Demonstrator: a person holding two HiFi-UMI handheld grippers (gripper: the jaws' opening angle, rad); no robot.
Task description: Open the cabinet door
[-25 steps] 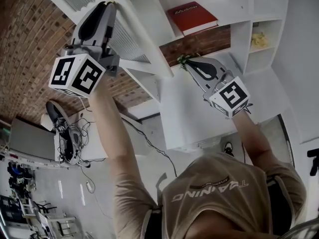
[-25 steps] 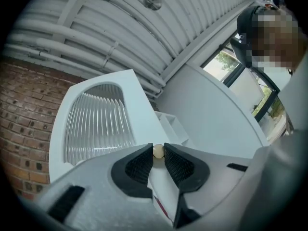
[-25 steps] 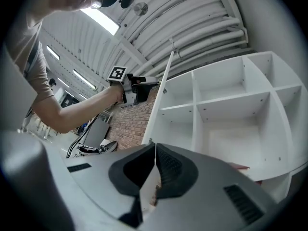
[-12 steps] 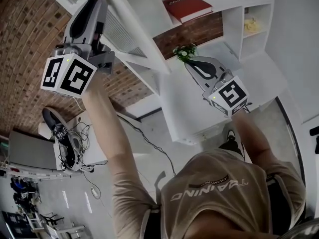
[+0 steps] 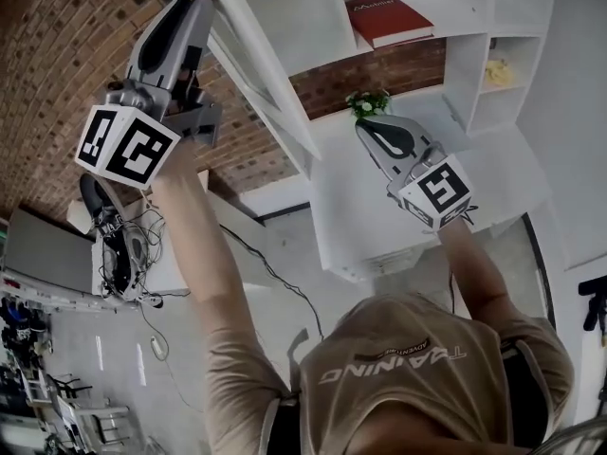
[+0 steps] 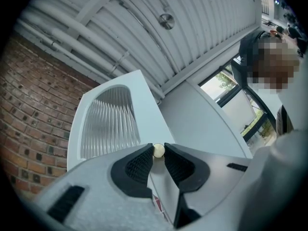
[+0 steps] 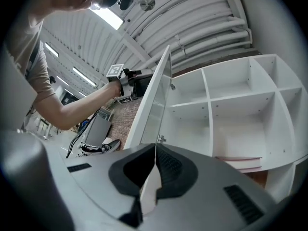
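- The left hand-held gripper [image 6: 158,154] is clamped on the small brass knob [image 6: 158,150] of the cabinet door [image 6: 147,109] — the knob sits pinched between the tips of both dark pads.
- The right hand-held gripper [image 7: 154,150] has its jaws closed tip to tip with nothing between them; it is held up well apart from the door, on the side of the door's inner face.
- The cabinet door is ajar, swung out from the white cabinet [image 7: 231,96] at an angle, so the compartments behind the door show.
- A ribbed glass panel [image 6: 108,124] fills the door's white frame, just beside the knob.
- Behind the door, in a lower compartment, a red book [image 5: 389,19] lies flat.
- A small plant [image 5: 368,104] with pale flowers stands below that compartment, farther from the door than the book and just beside the right hand-held gripper's tips.
- A brick wall [image 5: 57,55] lies on the door's outer side — beyond the left arm.
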